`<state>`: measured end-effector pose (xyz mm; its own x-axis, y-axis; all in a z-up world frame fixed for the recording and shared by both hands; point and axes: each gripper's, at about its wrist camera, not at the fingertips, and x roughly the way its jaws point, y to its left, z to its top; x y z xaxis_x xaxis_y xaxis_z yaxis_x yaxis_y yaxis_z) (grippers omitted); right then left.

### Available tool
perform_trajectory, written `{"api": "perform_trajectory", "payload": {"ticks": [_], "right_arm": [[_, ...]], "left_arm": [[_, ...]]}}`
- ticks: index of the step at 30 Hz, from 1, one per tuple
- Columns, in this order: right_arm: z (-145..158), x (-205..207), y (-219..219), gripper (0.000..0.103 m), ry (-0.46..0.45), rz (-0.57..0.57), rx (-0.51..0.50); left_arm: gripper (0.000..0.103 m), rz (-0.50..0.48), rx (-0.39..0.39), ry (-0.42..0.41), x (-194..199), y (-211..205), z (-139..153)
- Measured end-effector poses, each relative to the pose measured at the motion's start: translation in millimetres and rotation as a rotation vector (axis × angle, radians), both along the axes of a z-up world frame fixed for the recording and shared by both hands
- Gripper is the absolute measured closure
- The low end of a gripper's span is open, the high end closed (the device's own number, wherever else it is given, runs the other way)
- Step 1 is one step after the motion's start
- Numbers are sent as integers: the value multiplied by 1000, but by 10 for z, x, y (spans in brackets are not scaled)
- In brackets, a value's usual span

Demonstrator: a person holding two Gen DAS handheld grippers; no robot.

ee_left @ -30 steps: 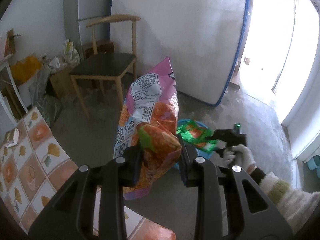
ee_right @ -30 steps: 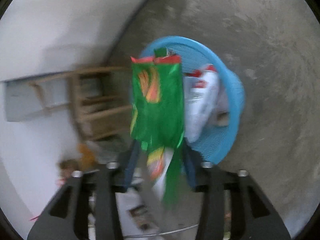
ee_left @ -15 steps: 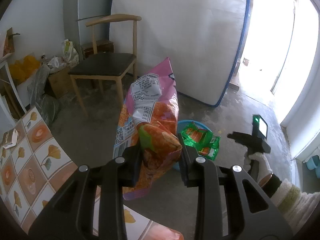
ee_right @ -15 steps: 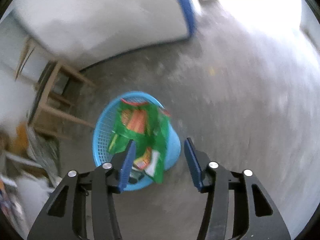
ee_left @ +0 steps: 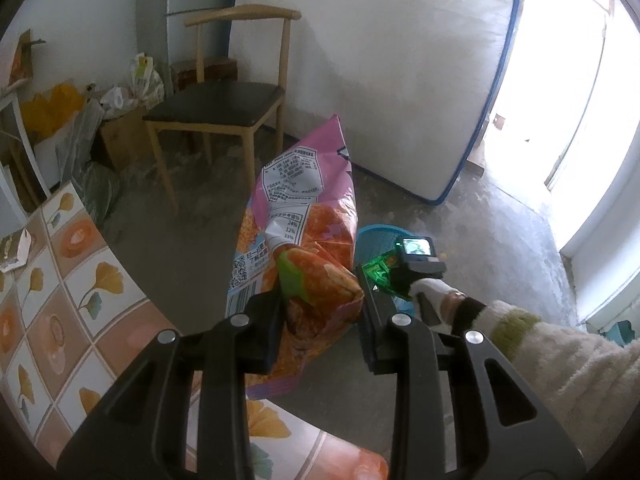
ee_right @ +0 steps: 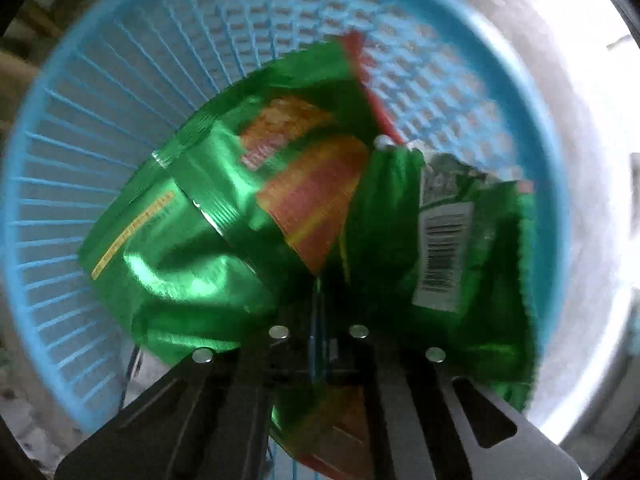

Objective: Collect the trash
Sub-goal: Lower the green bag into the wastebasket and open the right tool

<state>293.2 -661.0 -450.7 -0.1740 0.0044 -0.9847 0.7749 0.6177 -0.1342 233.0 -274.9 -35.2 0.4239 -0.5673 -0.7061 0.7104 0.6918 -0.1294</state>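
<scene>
Concrete floor (ee_left: 472,216): right tool (ee_right: 320,332), wide half a second ago, now pushes narrowed into green wrapper (ee_right: 224,216) in basket (ee_right: 80,80); left tool (ee_left: 320,316) holds pink bag (ee_left: 304,208), next in.

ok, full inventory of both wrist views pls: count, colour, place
snack bag: 1, pink/orange, in the left gripper
wrapper: 1, green, in the basket
basket: 1, blue, on the floor
chair: 1, wood, dark seat, by the wall
mattress: 1, white, blue trim, leaning upright
table: 1, floral cloth, lower left
left gripper: black, closed on the snack bag
right gripper: black, fingers close together on the wrapper
right hand: white glove
</scene>
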Motion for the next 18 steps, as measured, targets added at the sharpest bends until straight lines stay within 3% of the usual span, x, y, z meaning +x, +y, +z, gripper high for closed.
{"api": "perform_trajectory", "payload": {"ticks": [5, 10, 12, 18], "right_arm": [[-275, 104, -145, 102, 106, 9, -2], [-289, 203, -156, 103, 173, 98, 15], [-146, 259, -124, 101, 110, 105, 12], [569, 64, 7, 74, -169, 152, -59]], "left_arm": [[74, 10, -11, 4, 64, -14, 2], [74, 8, -3, 4, 65, -38, 7], [74, 3, -1, 4, 58, -52, 10], [73, -26, 13, 5, 78, -192, -14]]}}
